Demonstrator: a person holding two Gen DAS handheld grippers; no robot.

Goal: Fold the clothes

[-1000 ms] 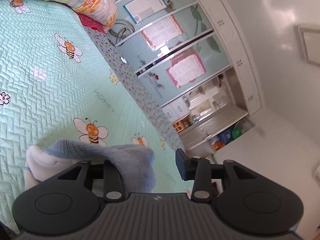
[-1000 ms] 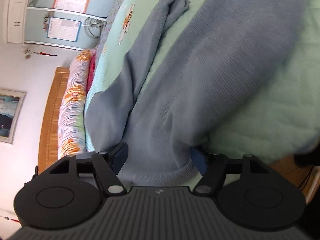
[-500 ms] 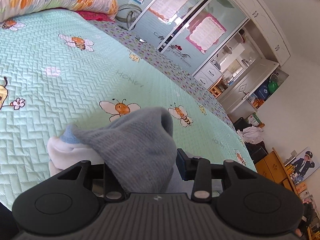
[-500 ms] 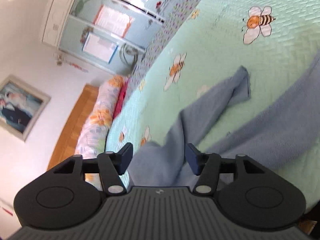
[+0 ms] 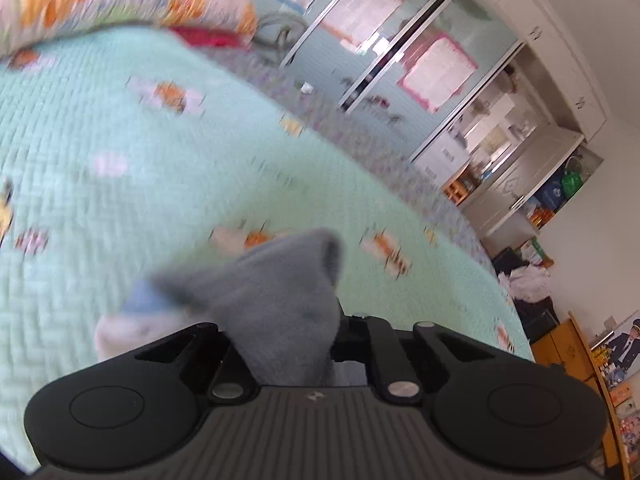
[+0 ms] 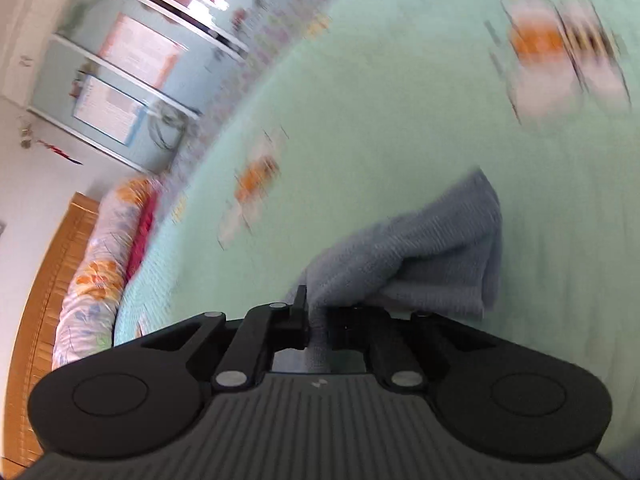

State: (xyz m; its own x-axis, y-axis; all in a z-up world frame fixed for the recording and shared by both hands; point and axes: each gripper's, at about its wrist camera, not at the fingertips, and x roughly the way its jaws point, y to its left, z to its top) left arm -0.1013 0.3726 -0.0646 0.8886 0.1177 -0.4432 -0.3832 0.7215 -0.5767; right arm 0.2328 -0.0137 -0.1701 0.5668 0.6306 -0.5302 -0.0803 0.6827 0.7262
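Observation:
A grey-blue knitted sweater (image 5: 280, 288) rises in a peak between the fingers of my left gripper (image 5: 286, 340), which is shut on a thick bunch of it. In the right wrist view a folded part of the same sweater (image 6: 432, 256) lies on the mint bee-print bedspread (image 6: 400, 100). My right gripper (image 6: 310, 320) is shut on its near edge, jaws almost touching. Both views are blurred by motion. The rest of the sweater is hidden below the grippers.
A white and light-blue cloth lump (image 5: 120, 324) sits beside the left finger. A floral rolled quilt (image 5: 100, 0) lies at the head of the bed against a wooden headboard (image 6: 36, 300). Wardrobe doors (image 5: 380, 40) and cluttered shelves (image 5: 520, 184) stand beyond the bed.
My right gripper went from open to shut on the sweater's edge, and the spread-out sweater is now bunched. The left jaws narrowed on the cloth. Both cameras swung.

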